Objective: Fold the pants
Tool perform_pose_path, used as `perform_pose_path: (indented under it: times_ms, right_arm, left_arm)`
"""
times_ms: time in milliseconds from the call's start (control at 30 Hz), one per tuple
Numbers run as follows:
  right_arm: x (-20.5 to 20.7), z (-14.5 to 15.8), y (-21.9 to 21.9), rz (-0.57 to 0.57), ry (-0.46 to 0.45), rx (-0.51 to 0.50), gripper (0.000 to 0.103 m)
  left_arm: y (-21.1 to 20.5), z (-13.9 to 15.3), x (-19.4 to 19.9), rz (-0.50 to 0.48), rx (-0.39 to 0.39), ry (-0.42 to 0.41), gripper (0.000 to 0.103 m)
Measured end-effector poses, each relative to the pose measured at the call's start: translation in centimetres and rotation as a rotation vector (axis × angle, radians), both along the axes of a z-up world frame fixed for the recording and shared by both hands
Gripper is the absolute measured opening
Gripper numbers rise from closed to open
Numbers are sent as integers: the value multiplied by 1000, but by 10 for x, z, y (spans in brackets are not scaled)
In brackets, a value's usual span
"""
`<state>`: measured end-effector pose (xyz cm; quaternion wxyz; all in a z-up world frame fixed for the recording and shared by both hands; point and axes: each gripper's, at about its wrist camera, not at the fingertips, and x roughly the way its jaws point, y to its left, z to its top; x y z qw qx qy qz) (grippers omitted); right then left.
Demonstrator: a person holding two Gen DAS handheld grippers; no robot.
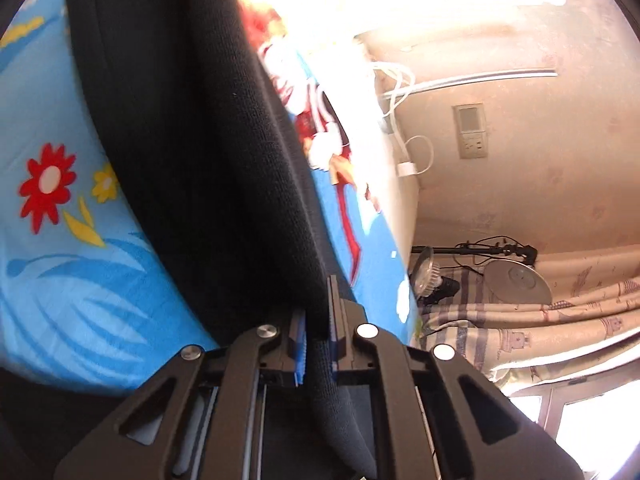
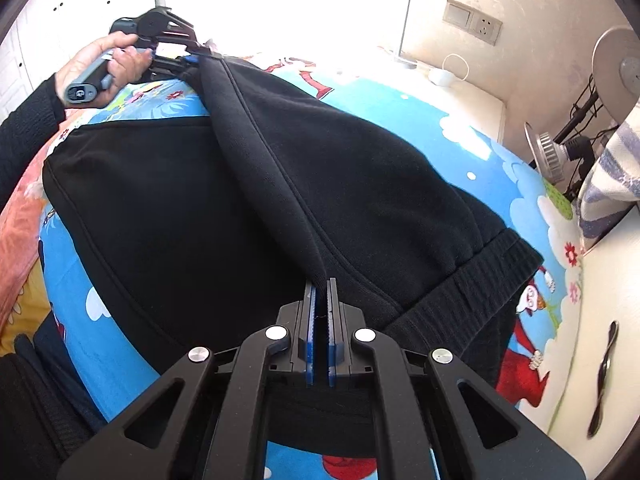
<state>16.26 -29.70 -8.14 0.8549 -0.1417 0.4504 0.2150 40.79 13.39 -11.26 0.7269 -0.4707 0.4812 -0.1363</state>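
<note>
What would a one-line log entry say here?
left gripper: shut on pants | right gripper: shut on pants | pants on bedsheet

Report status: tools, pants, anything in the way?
Both tools, left and right, shut on black pants. Fold ridge lifted off blue sheet. Nothing blocking.

The right tongs [image 2: 321, 286] pinch a raised fold of the black pants [image 2: 168, 216], which lie spread over a blue cartoon-print bedsheet [image 2: 508, 168]. At the far end of the fold, a hand [image 2: 106, 66] holds the left tongs [image 2: 192, 58], closed on the same ridge of cloth. The ribbed waistband [image 2: 476, 280] lies to the right.
</note>
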Motion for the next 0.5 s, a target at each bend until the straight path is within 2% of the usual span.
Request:
perform_pose_path:
  times_ms: [100, 167, 267, 333, 400, 433, 467, 500]
  right_arm:
    - [-14, 13, -19, -14, -19, -2, 3]
    - [-23, 11, -34, -30, 6, 9, 3]
    - [-35, -16, -51, -82, 95, 7, 4]
    - [-40, -35, -63, -140, 154, 54, 7]
    - [-49, -35, -73, -194, 161, 144, 15]
    - [-55, -31, -76, -220, 148, 185, 27]
    - [-61, -27, -80, -255, 137, 213, 58]
    - [-67, -22, -84, -303, 110, 220, 74]
  left_arm:
    - [10, 44, -81, 29, 16, -102, 7]
    - [13, 46, -146, 26, 33, -130, 7]
    - [-2, 9, -225, -20, 70, -71, 7]
    - [-9, -24, -251, -36, 91, -4, 7]
    - [-11, -41, -266, -15, 112, 1, 7]
    - [-12, -40, -269, -6, 115, -16, 8]
    - [-15, -36, -268, -12, 141, -34, 8]
    - [-19, -31, -265, -26, 178, -49, 8]
